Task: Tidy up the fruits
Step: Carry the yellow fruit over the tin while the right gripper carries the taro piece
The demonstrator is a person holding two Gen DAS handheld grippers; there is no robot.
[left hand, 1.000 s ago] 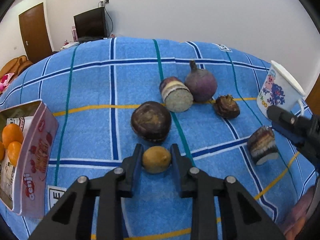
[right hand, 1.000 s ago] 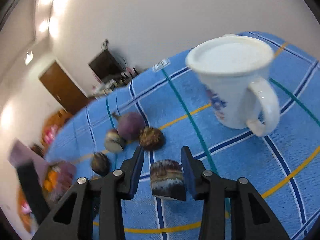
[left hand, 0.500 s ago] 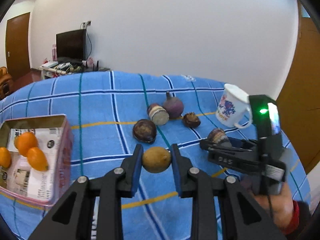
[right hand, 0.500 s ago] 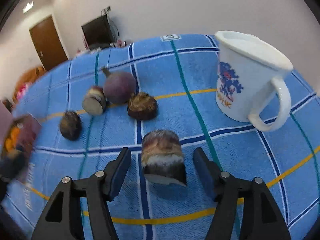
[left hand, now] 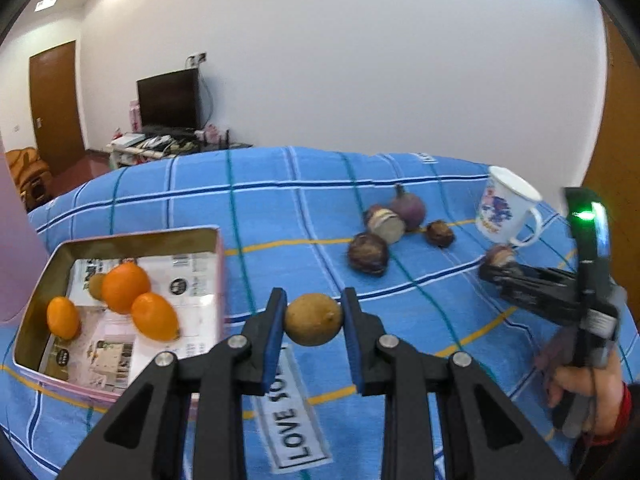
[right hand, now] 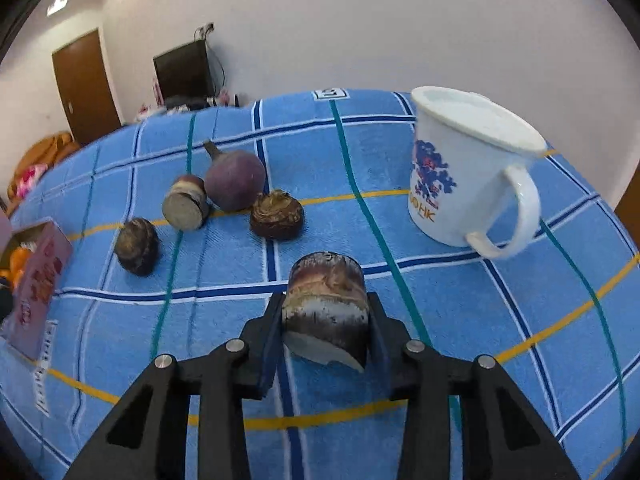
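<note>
The left tongs clamp a round yellow-brown fruit above the blue checked bedspread, beside the pink tin box of oranges. The right tongs grip a brown cut root chunk near the white enamel mug.

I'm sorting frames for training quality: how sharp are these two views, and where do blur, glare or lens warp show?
Left wrist view: held brown fruit sharp, right tongs and mug softly blurred, ceiling light glare top left. Right wrist view: cut root chunk fairly crisp; pink tin at the left edge smeared. Both: fisheye bends the blue blanket's stripes, with dark corners.
</note>
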